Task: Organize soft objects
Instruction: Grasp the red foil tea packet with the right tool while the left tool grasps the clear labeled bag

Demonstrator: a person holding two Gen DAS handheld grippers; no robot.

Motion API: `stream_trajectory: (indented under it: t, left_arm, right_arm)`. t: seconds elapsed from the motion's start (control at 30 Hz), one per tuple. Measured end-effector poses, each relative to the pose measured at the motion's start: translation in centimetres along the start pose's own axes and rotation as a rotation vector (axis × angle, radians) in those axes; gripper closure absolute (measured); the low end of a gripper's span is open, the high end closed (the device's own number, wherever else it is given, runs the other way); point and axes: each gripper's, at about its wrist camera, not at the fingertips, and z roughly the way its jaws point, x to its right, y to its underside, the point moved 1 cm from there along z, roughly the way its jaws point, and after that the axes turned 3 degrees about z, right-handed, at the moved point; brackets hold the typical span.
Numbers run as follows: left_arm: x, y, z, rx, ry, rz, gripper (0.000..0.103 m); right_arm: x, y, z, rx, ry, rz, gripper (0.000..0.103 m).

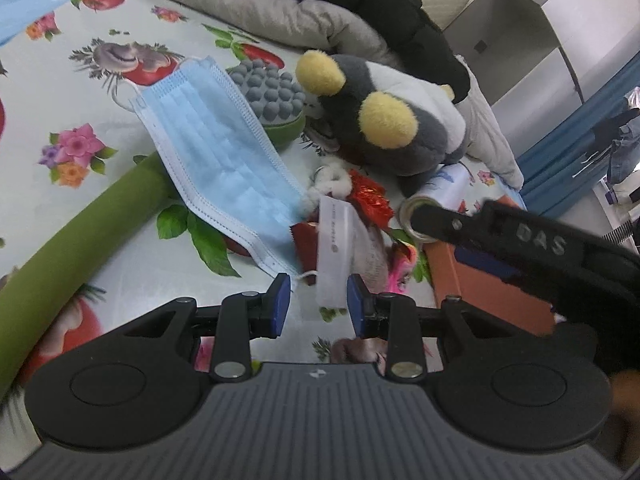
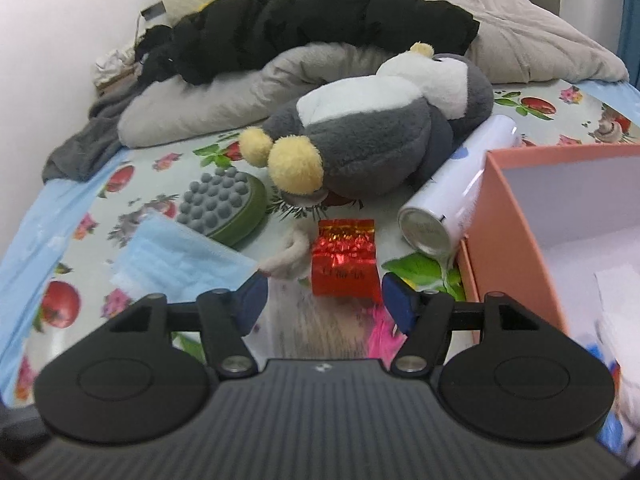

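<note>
Nearest the left wrist camera, the left gripper [image 1: 318, 305] stands with its blue pads partly apart, a white paper label [image 1: 335, 251] lying between them but not pinched. Just beyond it lies a blue surgical mask [image 1: 218, 152], draped over the green handle of a massage brush [image 1: 276, 100] on the flowered bedsheet [image 1: 80, 80]. The right gripper [image 2: 323, 303] has its jaws wide and empty, aimed at a red foil packet [image 2: 345, 261] that lies near the pink box [image 2: 516, 216].

As a judgement, the mask will be very light and limp; a pinch at its pleated middle or a stitched edge should hold it, while the ear loops may snag. The grey plush toy [image 2: 372, 148] looks soft and bulky, best taken by a yellow foot or a fold of body. The foil packet seems crinkly and slippery, so a grip across its flat sides suits it.

Only the left view shows the brush's long handle and the label. Only the right view shows the box's white inside and the full length of the spray can [image 2: 460, 188].
</note>
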Motion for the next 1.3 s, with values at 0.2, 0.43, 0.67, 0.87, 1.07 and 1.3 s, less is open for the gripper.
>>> stream_trajectory:
  t: [0.2,0.43,0.67,0.87,1.07,1.3]
  left_arm:
    - [-1.3,-0.6,2.3,-0.017,0.038,-0.035,0.067]
    - [-1.7,-0.8,3.4,-0.032,0.087,-0.058,0.067]
    - [-1.2,-0.7,4.4,-0.065,0.122,-0.057,0.089]
    - [-0.5,-0.4,4.6,-0.055,0.084,-0.049,0.103]
    - [0.7,-0.5,2.9,-0.014,0.109,-0.055,0.103]
    - [2.8,-0.5,-0.9,0.047,0.125,-0.026,0.103]
  right_arm:
    - [-0.3,-1.5,3.5,-0.007,0.070,-0.009,0.037]
    - [0.0,-1.8,7.2,-0.078,0.092,-0.004,0.037]
    - [0.5,-1.1,8.8,-0.116,0.111,0.023,0.042]
    - [0.5,-1.3,7.8,-0.097,0.096,0.020,0.047]
    - [-0.2,-2.0,4.6,-0.040,0.082,-0.015,0.048]
    - [-1.2,-1.9,-1.1,0.032,0.052,-0.061,0.048]
